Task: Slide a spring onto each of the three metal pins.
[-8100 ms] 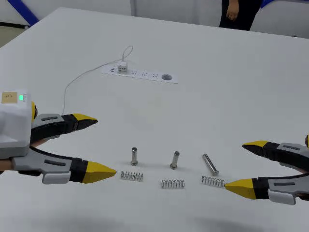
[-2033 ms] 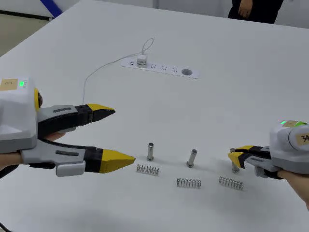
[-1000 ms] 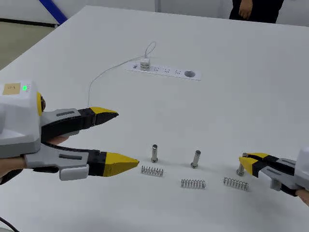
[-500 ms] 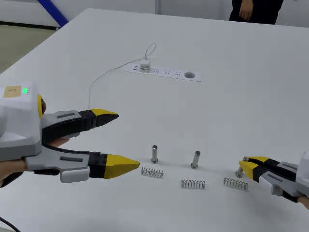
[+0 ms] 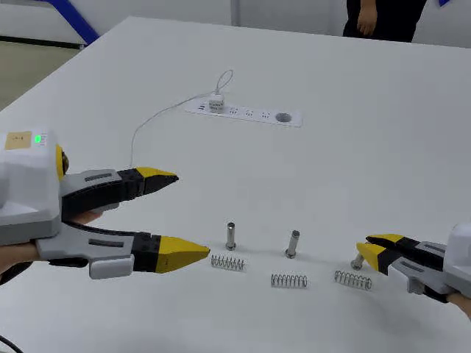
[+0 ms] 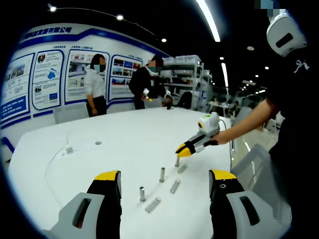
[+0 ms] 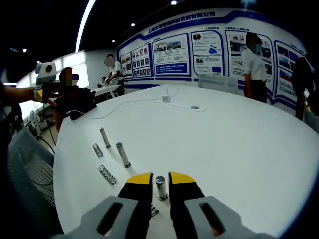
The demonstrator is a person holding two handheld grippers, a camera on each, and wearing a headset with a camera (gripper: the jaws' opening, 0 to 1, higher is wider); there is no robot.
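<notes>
My left gripper (image 5: 188, 215) is held with its jaws wide apart, just left of the left pin (image 5: 230, 235). That pin stands upright on the white table (image 5: 353, 147), and so does the middle pin (image 5: 293, 243). My right gripper (image 7: 159, 180) has its jaws drawn close on either side of the right pin (image 7: 160, 187); I cannot tell whether they actually pinch it. The left spring (image 5: 227, 262), middle spring (image 5: 288, 281) and right spring (image 5: 352, 279) lie flat in front of the pins, none on a pin. My right jaws cover most of the right spring in the right gripper view.
</notes>
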